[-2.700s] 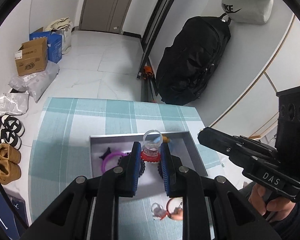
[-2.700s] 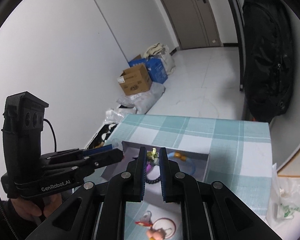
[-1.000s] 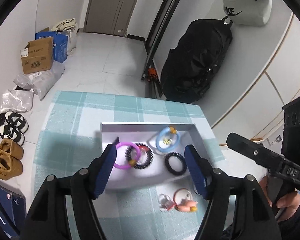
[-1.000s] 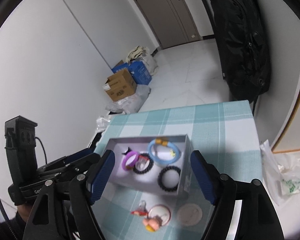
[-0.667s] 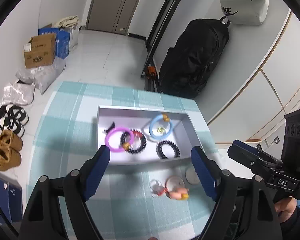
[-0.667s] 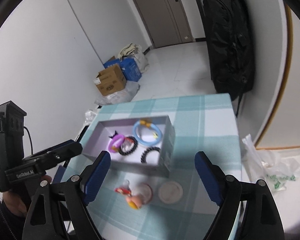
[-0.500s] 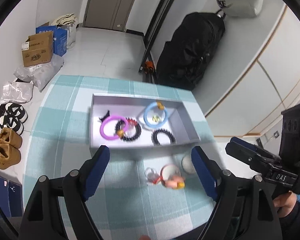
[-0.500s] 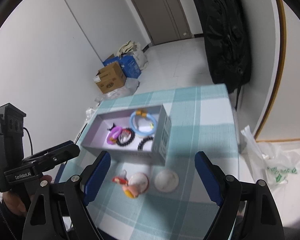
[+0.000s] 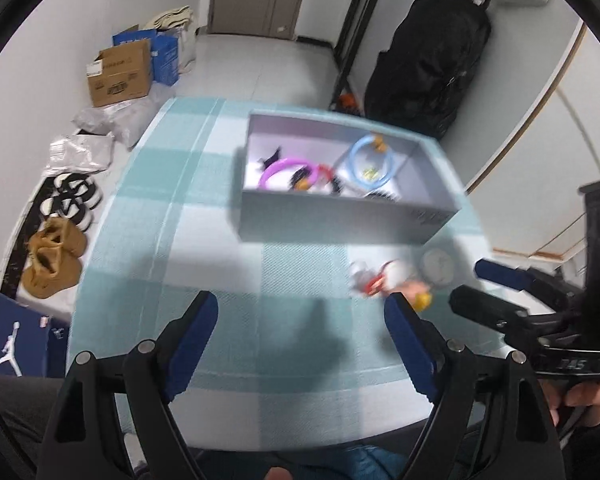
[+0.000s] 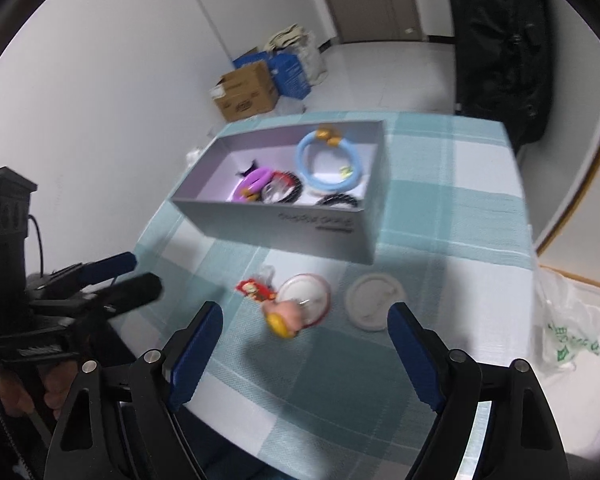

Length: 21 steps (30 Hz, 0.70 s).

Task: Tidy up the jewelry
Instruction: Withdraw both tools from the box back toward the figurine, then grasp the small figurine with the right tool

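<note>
A grey box (image 9: 340, 216) (image 10: 284, 220) on the checked tablecloth holds a purple ring (image 9: 286, 174) (image 10: 252, 180), a light blue ring (image 9: 370, 160) (image 10: 328, 160) and black beaded bracelets (image 10: 336, 200). In front of the box lie a small cartoon keychain (image 9: 384, 280) (image 10: 284, 304) and a round white disc (image 9: 438, 266) (image 10: 374, 300). My left gripper (image 9: 302, 340) is open and empty, over the cloth near the table's front edge. My right gripper (image 10: 306, 348) is open and empty, just in front of the keychain and the disc.
The teal checked cloth (image 9: 180, 208) covers a small table. Cardboard boxes (image 9: 120, 72) and shoes (image 9: 56, 256) lie on the floor to the left. A black backpack (image 9: 428, 64) leans on the far wall. A plastic bag (image 10: 572, 332) lies to the right of the table.
Both grippers have opened wide and drawn back from the box toward the table's front edge. The rings and bracelets now lie in the box.
</note>
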{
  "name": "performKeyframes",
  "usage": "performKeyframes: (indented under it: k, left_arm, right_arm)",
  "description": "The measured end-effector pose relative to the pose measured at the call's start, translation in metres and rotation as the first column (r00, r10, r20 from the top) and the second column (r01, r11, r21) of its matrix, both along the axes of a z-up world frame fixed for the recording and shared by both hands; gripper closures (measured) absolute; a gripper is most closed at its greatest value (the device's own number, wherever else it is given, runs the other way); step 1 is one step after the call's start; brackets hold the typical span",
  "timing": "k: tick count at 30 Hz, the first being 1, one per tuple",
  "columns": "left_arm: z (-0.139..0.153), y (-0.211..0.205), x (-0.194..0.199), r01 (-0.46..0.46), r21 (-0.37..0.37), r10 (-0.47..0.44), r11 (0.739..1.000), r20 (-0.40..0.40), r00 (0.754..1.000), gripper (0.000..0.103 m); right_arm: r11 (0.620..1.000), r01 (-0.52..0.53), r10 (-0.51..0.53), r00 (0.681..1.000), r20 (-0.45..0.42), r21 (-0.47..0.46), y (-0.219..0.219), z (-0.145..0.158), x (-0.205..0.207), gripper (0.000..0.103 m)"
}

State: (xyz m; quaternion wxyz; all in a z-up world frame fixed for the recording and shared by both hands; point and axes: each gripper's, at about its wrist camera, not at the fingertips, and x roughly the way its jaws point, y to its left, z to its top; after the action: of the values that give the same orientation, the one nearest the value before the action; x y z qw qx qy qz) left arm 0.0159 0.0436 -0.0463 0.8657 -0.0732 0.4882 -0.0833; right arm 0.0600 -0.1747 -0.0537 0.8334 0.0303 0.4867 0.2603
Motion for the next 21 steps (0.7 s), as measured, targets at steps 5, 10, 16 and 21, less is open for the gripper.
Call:
performKeyframes:
  k: [5, 10, 16, 21]
  left_arm:
    - [-0.001, 0.000, -0.001, 0.017, 0.026, -0.017, 1.000, -0.006, 1.000, 0.021]
    - [0.000, 0.003, -0.004, 0.021, 0.010, -0.021, 1.000, -0.003, 1.000, 0.021]
    - [-0.001, 0.010, -0.002, 0.001, -0.012, -0.002, 1.000, -0.010, 1.000, 0.021]
    - [0.000, 0.011, 0.000, -0.006, -0.023, 0.006, 1.000, -0.007, 1.000, 0.021]
  right_arm:
    - [0.997, -0.047, 0.046, 0.999, -0.020, -0.061, 0.019, -0.013, 0.002, 0.031]
    - [0.992, -0.080, 0.076, 0.996, -0.037, -0.098, 0.035, -0.021, 0.006, 0.046]
    - [0.988, -0.073, 0.065, 0.996, -0.061, -0.139, 0.043, -0.030, 0.012, 0.053]
    - [0.984, -0.056, 0.049, 0.998, -0.045, -0.171, 0.047, -0.031, 0.015, 0.066]
